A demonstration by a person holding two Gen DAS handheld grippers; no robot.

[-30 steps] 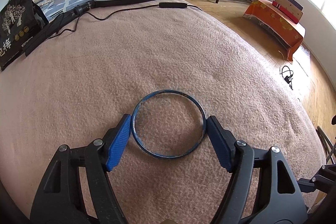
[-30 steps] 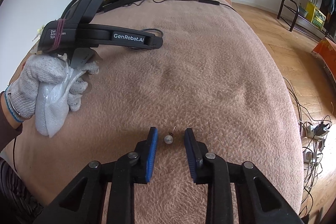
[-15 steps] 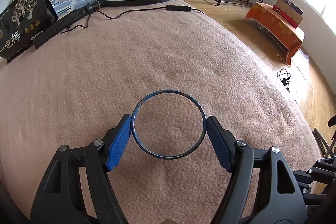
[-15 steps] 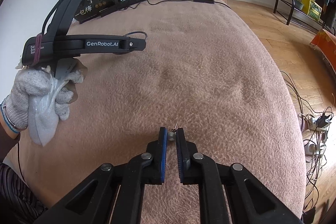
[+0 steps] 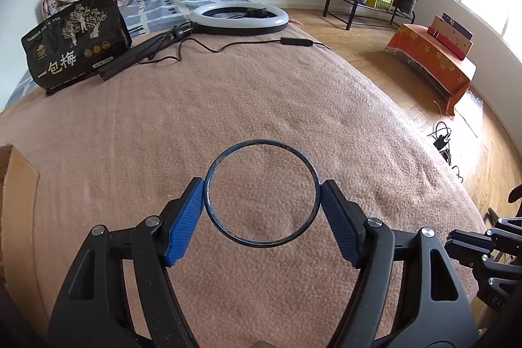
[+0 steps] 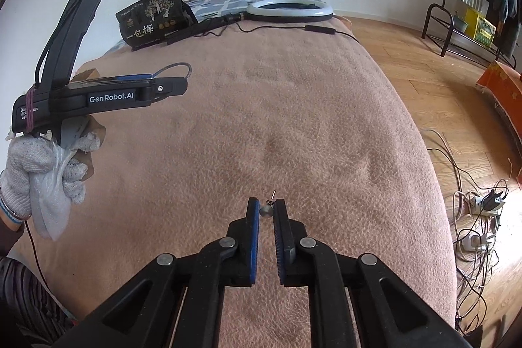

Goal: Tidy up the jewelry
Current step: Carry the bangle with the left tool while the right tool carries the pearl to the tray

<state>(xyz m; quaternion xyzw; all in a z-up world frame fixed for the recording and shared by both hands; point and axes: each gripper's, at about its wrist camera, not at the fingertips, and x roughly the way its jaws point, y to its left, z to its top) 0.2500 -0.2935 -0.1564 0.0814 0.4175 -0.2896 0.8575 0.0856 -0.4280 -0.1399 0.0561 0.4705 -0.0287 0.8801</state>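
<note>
So my left gripper (image 5: pixel 262 204) is clamped across a blue bangle (image 5: pixel 262 194), held up over the pink blanket (image 5: pixel 228 106). Right gripper (image 6: pixel 267 211) is pinched tight on a small pearl earring (image 6: pixel 265 211), post poking up past the tips. Cardboard box (image 5: pixel 18 185) edge sits off left.

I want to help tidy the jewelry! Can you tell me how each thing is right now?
left hand-held gripper: shut on the bangle
bangle: held across its width, off the blanket
right hand-held gripper: shut on the pearl earring
pearl earring: pinched at the fingertips, post pointing up
ring light: lying flat, unlit
blanket: spread flat
</note>
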